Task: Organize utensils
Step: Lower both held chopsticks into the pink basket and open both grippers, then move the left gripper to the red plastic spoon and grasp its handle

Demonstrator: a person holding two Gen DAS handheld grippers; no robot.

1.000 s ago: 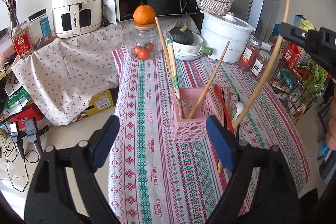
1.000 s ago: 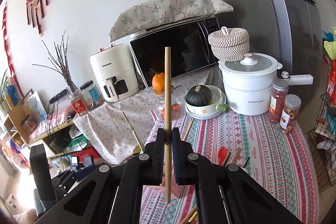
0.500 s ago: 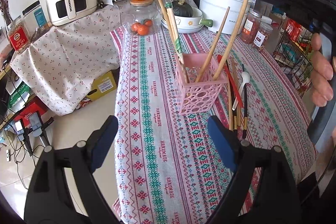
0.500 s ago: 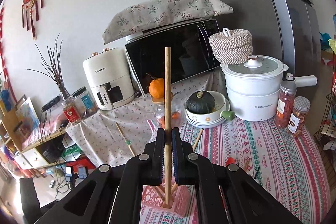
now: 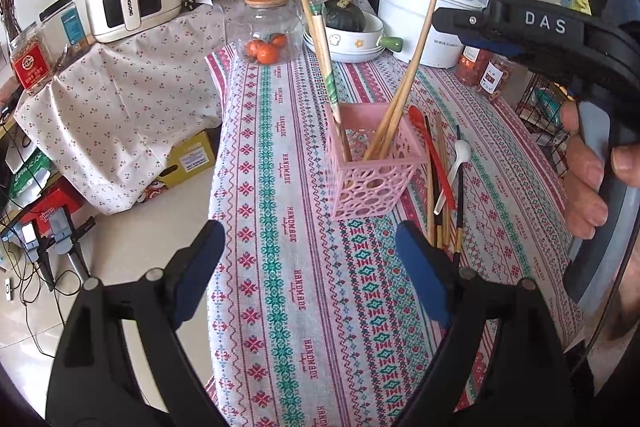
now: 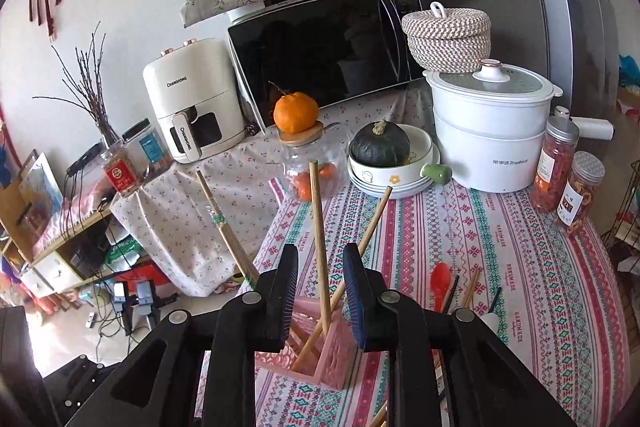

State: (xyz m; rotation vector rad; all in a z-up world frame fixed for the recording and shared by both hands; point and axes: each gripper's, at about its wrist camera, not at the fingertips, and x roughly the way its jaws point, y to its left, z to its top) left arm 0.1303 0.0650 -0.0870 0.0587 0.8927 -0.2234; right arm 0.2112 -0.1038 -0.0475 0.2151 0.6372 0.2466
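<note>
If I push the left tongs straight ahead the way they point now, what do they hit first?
Most likely the pink utensil holder standing on the tablecloth, centred ahead of the open left tongs. Bare cloth lies between them. Depth is hard to judge through the fisheye.

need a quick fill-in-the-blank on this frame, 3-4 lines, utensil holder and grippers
1. The wooden chopsticks stand in a square perforated plastic holder coloured ____.
2. The red plastic spoon lies on the ____, beside the holder.
3. The right gripper has just been opening; the chopstick between its pads is ____ by them.
4. The left gripper holds ____.

Missing words: pink; tablecloth; not pressed; nothing
</note>
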